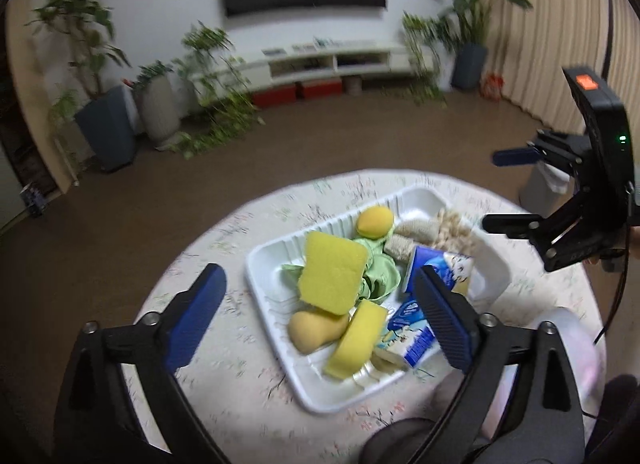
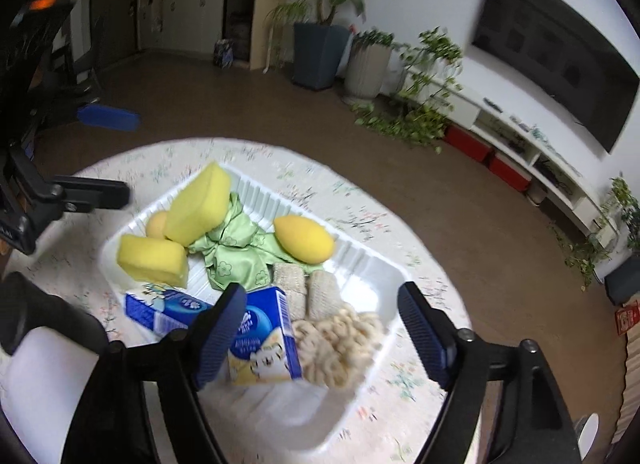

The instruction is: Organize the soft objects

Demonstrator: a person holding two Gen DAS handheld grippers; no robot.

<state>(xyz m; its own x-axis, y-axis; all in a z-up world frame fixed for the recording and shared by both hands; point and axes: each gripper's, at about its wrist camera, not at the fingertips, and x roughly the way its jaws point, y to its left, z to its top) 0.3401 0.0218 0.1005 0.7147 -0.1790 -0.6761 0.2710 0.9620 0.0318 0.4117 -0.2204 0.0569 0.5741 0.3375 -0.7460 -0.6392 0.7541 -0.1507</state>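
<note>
On the round table with the pale flower-printed cloth (image 1: 224, 344) sits a white ribbed plastic tray (image 1: 276, 260), and all the soft things lie inside it. A flat yellow rectangular sponge (image 1: 334, 272) is propped on a crumpled green satin cloth with a flower pattern (image 2: 236, 252); a second, thicker yellow sponge block (image 2: 154, 260) lies at the tray's edge beside a blue and white tissue packet (image 2: 164, 310). A second blue tissue packet with a cartoon animal on it (image 2: 266, 344) rests against a heap of cream knitted rings (image 2: 340, 344), with two beige loofah rolls (image 2: 312, 292) just behind them. A yellow egg-shaped makeup sponge (image 2: 304, 240) lies near the tray's far wall, and a tan pear-shaped sponge (image 1: 312, 330) lies half under the flat sponge.

The left gripper (image 1: 320, 312) hangs above the tray with its blue-padded jaws spread wide, nothing between the pads. The right gripper (image 2: 320, 336) hangs over the opposite side of the tray, jaws likewise spread and empty, the cartoon packet and rings showing below the gap. Each gripper shows at the edge of the other's view, raised clear of the tray
</note>
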